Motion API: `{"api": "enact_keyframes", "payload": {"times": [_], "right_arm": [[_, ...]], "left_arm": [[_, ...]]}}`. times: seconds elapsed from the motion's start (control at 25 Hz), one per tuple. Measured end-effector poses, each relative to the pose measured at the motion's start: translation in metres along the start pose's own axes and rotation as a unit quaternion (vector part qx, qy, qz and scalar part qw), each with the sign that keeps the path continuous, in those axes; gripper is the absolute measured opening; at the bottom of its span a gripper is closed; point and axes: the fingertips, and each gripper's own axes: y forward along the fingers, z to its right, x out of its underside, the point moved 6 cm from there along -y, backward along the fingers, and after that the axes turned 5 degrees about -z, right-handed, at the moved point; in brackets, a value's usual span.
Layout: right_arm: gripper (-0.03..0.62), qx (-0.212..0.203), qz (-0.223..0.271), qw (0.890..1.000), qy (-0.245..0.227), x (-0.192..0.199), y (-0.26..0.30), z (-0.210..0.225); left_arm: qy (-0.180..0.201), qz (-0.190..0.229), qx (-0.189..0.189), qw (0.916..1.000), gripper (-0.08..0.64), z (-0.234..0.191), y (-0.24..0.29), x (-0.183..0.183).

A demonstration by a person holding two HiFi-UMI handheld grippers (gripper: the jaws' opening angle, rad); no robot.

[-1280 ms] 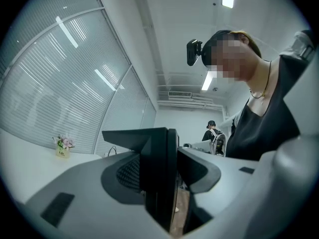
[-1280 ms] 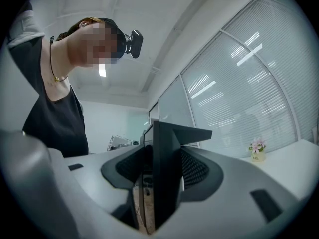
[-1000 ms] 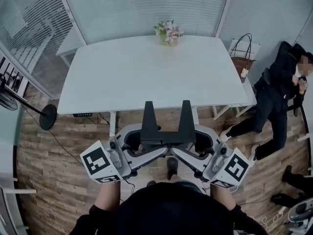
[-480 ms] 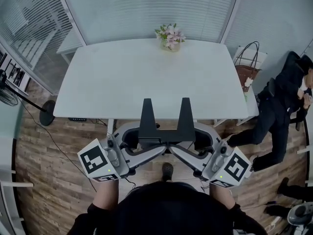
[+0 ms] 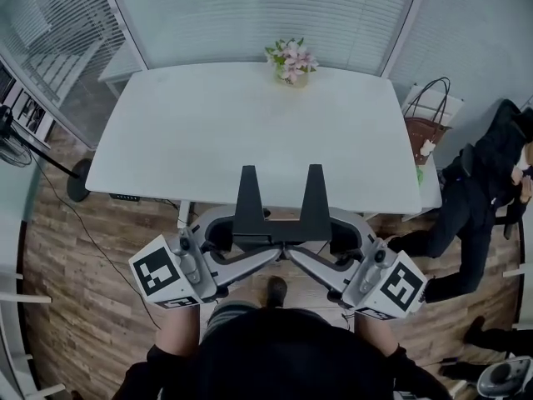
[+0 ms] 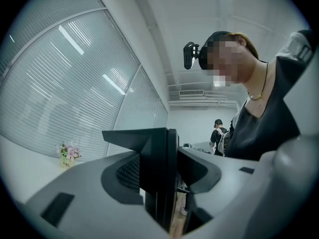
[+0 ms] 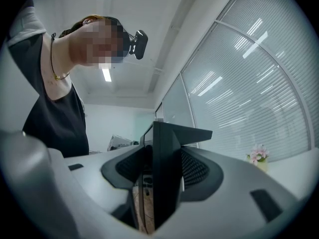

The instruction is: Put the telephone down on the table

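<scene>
Telephone [image 5: 281, 233], black hard-plastic piece with two slanted prongs, clamped at crossbar ends by left gripper [image 5: 225, 238] and right gripper [image 5: 341, 238]. Looked stiff, light, slick; crossbar judged safest hold.

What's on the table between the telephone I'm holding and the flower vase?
Nothing: in the head view only bare white tabletop lies between the telephone and the flower vase.

Both forearms reach forward, side by side. Left gripper [image 5: 243, 244] and right gripper [image 5: 321, 246] angle inward, tips nearly meeting, each clamped on a black two-pronged object [image 5: 279, 232].
</scene>
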Motion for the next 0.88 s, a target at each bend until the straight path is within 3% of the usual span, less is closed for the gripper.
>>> {"api": "enact_keyframes", "payload": {"times": [0.88], "right_arm": [[0.219, 0.008, 0.007, 1.0, -0.007, -0.0042, -0.0028, -0.0026]], "left_arm": [[0.009, -0.006, 0.007, 0.9999, 0.214, 0.0036, 0.0009, -0.007]]}}
